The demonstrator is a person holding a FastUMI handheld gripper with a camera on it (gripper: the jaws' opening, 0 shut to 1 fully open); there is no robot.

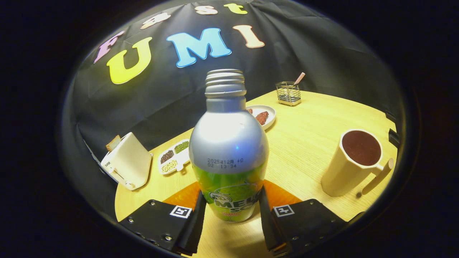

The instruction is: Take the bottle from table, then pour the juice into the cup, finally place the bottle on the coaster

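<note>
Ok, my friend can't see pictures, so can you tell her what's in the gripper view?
A silver and green bottle with no cap stands upright between the gripper's two fingers, which press its sides, over an orange coaster on a wooden table. To its right is a cream cup of dark drink; beyond are a toaster, snack trays and a wire holder.

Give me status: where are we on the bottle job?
Looks late: the cup already holds dark liquid, so the pour seems done. In hand: the capless bottle stands between the gripper fingers, which flank it closely; contact unclear. The orange coaster shows behind its base. Left: confirm placement, release.
</note>
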